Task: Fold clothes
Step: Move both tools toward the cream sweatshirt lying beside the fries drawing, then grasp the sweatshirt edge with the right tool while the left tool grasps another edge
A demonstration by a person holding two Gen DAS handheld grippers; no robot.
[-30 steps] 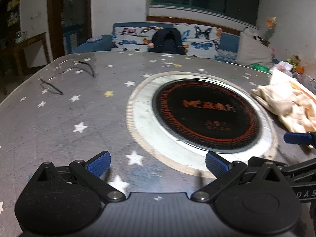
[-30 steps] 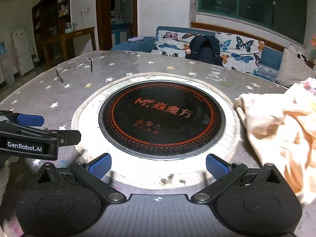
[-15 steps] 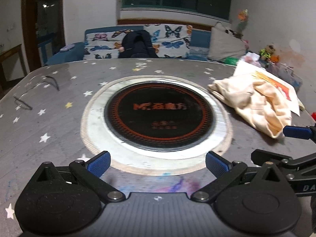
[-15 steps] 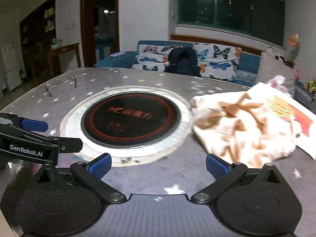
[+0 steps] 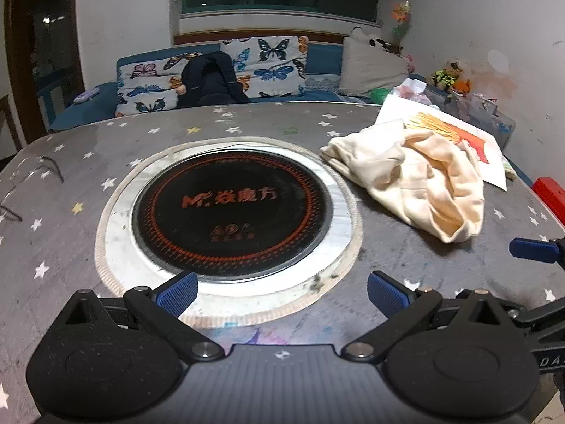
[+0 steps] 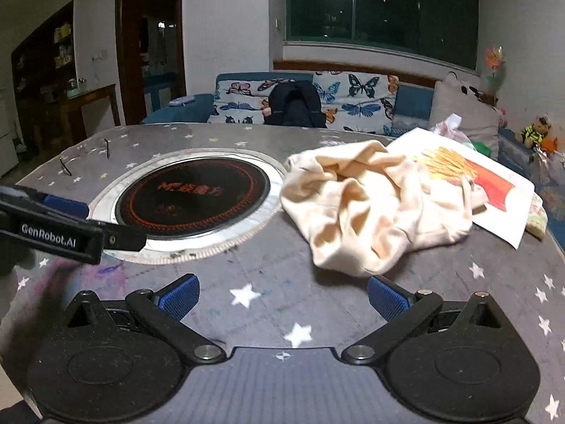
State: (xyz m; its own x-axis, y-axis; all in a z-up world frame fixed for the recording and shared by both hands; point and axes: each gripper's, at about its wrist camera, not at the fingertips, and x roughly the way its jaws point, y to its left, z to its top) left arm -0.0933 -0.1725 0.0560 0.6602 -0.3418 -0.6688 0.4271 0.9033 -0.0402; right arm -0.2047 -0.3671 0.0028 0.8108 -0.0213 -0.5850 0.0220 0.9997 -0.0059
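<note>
A crumpled cream garment [image 5: 416, 176] lies in a heap on the right side of the grey star-print table [image 5: 70, 183]; it also shows in the right wrist view [image 6: 370, 205]. My left gripper [image 5: 280, 293] is open and empty, above the near rim of the round induction plate [image 5: 229, 212]. My right gripper [image 6: 282, 296] is open and empty, just short of the garment's near edge, with its right fingertip [image 6: 385, 296] closest to the cloth. The left gripper's side shows at the left of the right wrist view [image 6: 70, 233].
A white printed paper [image 6: 487, 190] lies partly under the garment at the far right. Black wires [image 5: 53, 169] lie at the table's far left. A butterfly-print sofa with a black backpack [image 5: 212, 81] stands beyond the table. A red box [image 5: 551, 194] is at the right edge.
Both grippers have swung to the right. The garment has come nearer the centre of both views, and the right gripper is now close to its near edge. Both stay open.
</note>
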